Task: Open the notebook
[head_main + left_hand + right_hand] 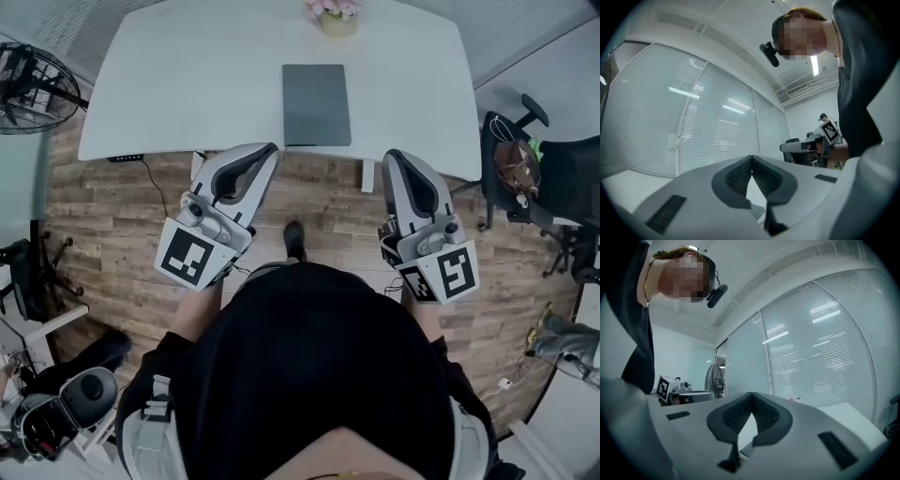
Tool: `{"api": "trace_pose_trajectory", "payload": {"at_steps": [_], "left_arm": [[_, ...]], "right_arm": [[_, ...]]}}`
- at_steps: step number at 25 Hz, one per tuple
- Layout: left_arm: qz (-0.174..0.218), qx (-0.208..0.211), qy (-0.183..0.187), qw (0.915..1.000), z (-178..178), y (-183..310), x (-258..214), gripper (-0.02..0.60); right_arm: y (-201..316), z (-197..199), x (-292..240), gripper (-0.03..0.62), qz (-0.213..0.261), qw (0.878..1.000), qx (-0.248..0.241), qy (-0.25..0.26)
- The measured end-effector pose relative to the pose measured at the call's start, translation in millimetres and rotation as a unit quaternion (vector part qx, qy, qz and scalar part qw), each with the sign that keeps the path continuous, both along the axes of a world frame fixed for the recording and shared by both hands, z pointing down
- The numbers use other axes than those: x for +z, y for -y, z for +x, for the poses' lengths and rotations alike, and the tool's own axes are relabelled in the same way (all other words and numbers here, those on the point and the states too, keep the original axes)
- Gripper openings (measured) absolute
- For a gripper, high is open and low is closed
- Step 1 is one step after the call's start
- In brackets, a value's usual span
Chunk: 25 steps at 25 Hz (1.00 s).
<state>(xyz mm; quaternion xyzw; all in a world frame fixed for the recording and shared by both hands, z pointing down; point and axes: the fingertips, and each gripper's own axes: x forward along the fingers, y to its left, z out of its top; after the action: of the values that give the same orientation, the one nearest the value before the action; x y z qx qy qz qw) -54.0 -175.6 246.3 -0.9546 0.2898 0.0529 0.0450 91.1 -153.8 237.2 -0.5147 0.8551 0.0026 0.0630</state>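
Left gripper (270,148) and right gripper (390,155): jaws together, empty. Notebook (317,105) closed on tabletop (169,84) ahead of both, untouched. Opening not started.

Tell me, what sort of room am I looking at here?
Most likely an office or meeting room: a white desk on wood-look flooring, a black office chair beside it, and glazed partition walls with blinds.

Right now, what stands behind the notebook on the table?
A flower pot stands beyond the closed notebook, apart from it. Anything under the notebook is hidden.
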Motion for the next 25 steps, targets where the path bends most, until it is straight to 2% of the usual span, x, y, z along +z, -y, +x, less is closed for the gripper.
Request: {"api": "trace_pose_trajectory", "payload": {"at_steps": [11, 25], "left_arm": [[-0.003, 0.013, -0.004, 0.9999, -1, 40, 1, 0.012], [-0.01, 0.004, 0.009, 0.9999, 10, 52, 6, 0.012]], "right_arm": [[38, -7, 1, 0.003, -0.003, 1.0, 0.008, 0.0], [56, 4, 0, 0.003, 0.001, 1.0, 0.0, 0.005]]}}
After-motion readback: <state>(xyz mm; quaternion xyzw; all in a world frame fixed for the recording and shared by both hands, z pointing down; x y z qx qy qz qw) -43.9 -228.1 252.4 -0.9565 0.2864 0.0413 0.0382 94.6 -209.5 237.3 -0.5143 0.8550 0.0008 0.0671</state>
